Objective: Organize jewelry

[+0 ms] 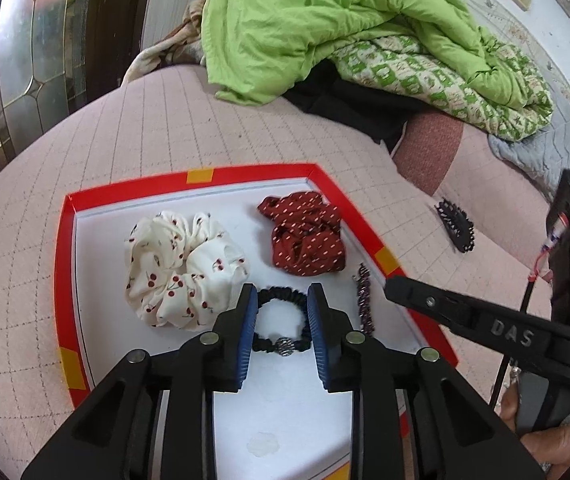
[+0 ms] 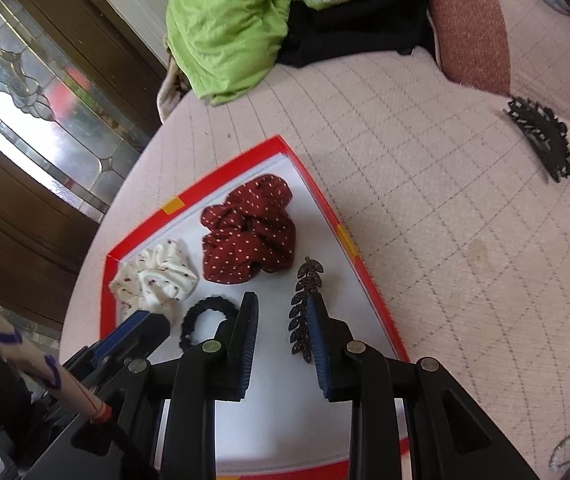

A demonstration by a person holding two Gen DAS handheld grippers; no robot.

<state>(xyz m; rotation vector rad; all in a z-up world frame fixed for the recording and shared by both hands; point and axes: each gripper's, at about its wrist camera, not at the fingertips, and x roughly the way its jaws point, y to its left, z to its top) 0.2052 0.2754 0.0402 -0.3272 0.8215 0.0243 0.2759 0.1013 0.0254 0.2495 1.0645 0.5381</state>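
A red-rimmed white tray (image 1: 63,264) (image 2: 349,240) lies on the pink quilted bed. In it are a white cherry-print scrunchie (image 1: 181,268) (image 2: 157,280), a dark red dotted scrunchie (image 1: 305,236) (image 2: 249,232), a black hair tie with a bead (image 1: 281,320) (image 2: 201,320) and a leaf-shaped hair clip (image 1: 365,300) (image 2: 303,308). My left gripper (image 1: 281,300) is open and empty, its fingers on either side of the black hair tie. My right gripper (image 2: 283,312) is open and empty, just left of the leaf clip. A black claw clip (image 1: 457,226) (image 2: 541,140) lies on the bed right of the tray.
A green blanket (image 1: 325,20) (image 2: 225,20) and patterned quilt are piled at the back of the bed over a black garment (image 1: 357,108). A glass-panelled door (image 1: 25,60) stands at the left. The right gripper's finger (image 1: 465,312) reaches over the tray's right rim.
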